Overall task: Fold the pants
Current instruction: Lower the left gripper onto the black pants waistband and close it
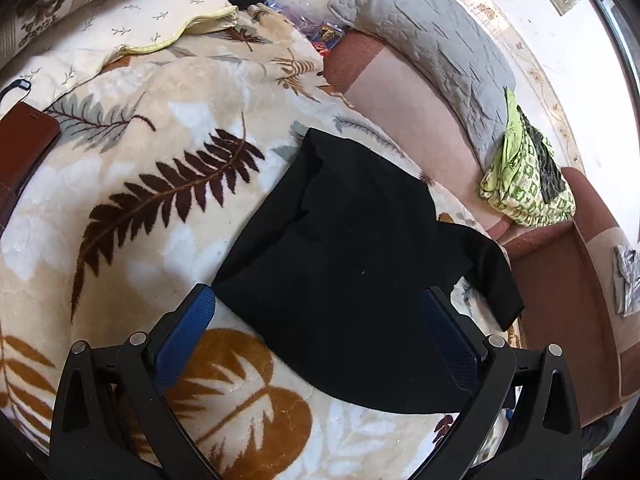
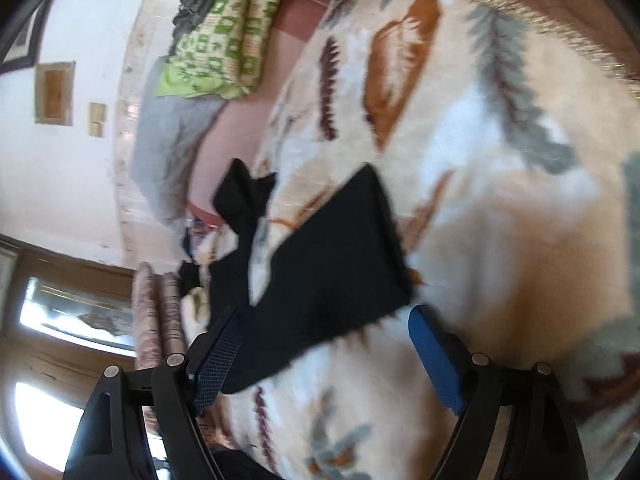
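Black pants (image 1: 340,248) lie folded, both our grippers (image 1: 316,312) (image 2: 324,344) spread wide; a snag could undo them

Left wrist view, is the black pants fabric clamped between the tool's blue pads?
No, the left tool stands wide open above the black pants.

- Left of black pants (image 1: 344,248): wide bare stretch of fern blanket (image 1: 132,184), free to pass.
- Brown wallet/case (image 1: 24,148) lies at blanket's far left edge.
- Right of pants: grey pillow (image 1: 432,48) & green patterned cloth (image 1: 524,176) crowd the sofa back.
- Rear: cream pillow (image 1: 132,20) blocks.
- Right wrist view blurred; open blanket right of pants.
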Demonstrator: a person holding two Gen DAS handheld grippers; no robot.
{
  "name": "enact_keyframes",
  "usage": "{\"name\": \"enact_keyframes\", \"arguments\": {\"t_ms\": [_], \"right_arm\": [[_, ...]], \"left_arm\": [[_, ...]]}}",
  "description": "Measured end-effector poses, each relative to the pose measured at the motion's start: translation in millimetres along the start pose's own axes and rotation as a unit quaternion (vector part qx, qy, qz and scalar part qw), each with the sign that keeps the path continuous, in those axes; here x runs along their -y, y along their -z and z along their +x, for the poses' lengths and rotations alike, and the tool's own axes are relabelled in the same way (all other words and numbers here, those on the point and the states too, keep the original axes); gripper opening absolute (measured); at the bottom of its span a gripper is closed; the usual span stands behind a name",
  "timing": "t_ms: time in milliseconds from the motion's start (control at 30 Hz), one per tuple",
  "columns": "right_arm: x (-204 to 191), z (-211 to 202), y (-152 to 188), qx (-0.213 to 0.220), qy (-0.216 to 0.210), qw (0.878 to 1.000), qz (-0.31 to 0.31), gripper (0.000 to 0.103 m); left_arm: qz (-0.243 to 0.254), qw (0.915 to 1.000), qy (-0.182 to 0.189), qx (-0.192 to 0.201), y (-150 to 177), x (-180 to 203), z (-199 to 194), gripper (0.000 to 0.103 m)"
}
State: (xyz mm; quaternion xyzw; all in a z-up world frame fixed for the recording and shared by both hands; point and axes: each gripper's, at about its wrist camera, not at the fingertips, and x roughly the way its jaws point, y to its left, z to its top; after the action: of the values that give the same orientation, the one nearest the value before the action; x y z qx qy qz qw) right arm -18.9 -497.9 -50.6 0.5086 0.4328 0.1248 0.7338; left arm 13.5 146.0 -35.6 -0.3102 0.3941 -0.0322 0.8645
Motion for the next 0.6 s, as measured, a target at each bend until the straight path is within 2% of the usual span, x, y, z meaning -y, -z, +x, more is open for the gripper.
{"name": "enact_keyframes", "arguments": {"t_ms": [67,167,267,367,500,600], "right_arm": [[-2.7,6.9,-5.3,0.0,-0.027,1.0,0.004,0.083],[-7.5,-1.2,-12.3,0.038,-0.086,0.996,0.011,0.078],[-6.8,-8.6,-11.6,0.064,-0.07,0.995,0.012,0.078],[5.3,-4.4,-11.0,0.044,-0.061,0.997,0.036,0.076],[2.4,-1.0,-13.2,0.034,-0.052,0.998,0.024,0.076],[2.4,4.5,-11.9,0.025,-0.026,0.999,0.015,0.074]], "left_arm": [[0.001,1.0,0.0,0.0,0.3,1.0,1.1,0.102],[-0.002,1.0,0.001,-0.001,-0.1,0.1,1.2,0.102],[-0.012,0.9999,0.002,0.001,-1.5,-4.8,0.5,0.102],[-0.024,0.9997,0.008,-0.003,-3.3,-10.8,1.6,0.102],[-0.05,0.9984,0.024,-0.01,-4.0,-19.8,2.4,0.102],[-0.072,0.9968,0.027,-0.02,-3.4,-26.1,5.8,0.102]]}}
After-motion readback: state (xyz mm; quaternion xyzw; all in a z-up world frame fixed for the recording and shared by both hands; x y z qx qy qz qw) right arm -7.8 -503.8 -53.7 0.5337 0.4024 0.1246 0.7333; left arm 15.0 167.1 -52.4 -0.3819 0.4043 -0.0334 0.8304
